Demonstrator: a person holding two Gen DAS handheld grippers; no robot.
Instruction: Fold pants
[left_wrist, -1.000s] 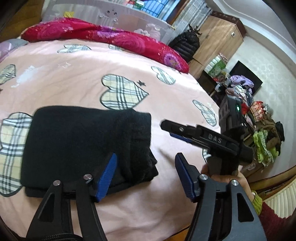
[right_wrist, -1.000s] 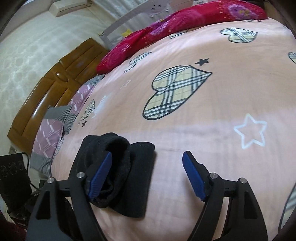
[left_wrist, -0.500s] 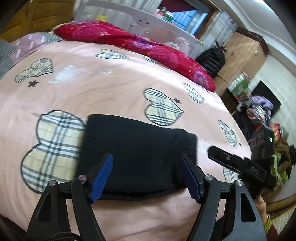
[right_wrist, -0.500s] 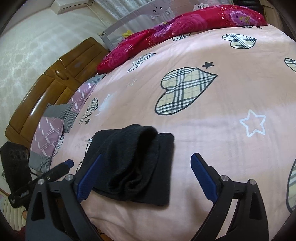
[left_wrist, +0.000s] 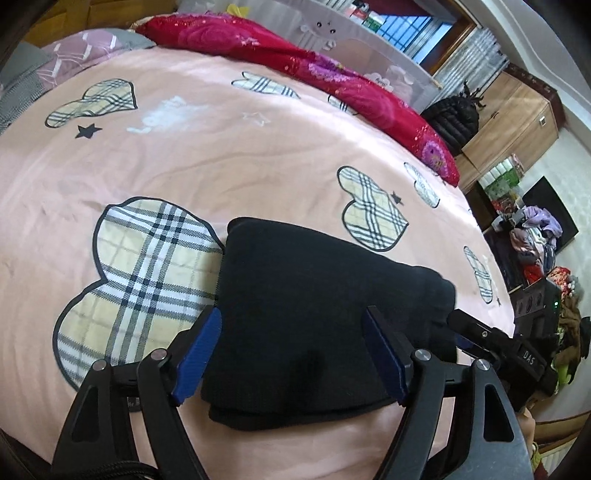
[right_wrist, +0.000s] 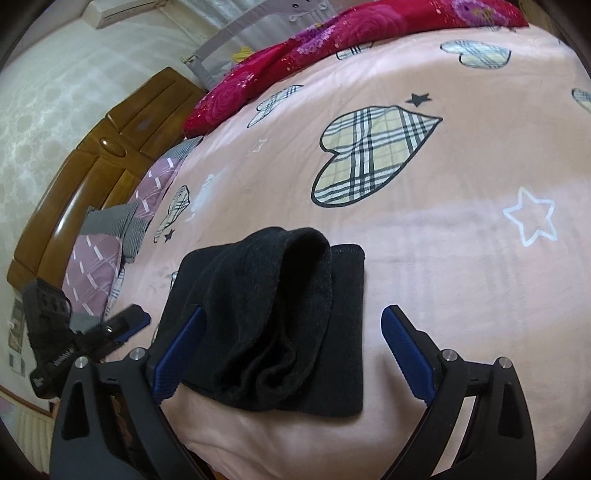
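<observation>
— So, where are the pants (left_wrist: 325, 314) right now?

— Folded into a thick black bundle near the front edge of the bed (left_wrist: 221, 155), lying on the pink cover and overlapping the edge of a big plaid heart (left_wrist: 140, 273).

— And the left gripper (left_wrist: 291, 354)?

— Its jaws are opening, blue pads (left_wrist: 197, 356) apart on either side of the bundle's near part, not pressing the cloth.

— The right gripper (right_wrist: 291, 354)?

— Jaws spread wide over the bundle's other end. In its view the top layer is rumpled with a rolled edge. One pad (right_wrist: 177, 350) sits over the fabric, the other over bare cover.

— Anything else?

— A red floral quilt (left_wrist: 332, 81) lies along the bed's far side.
</observation>
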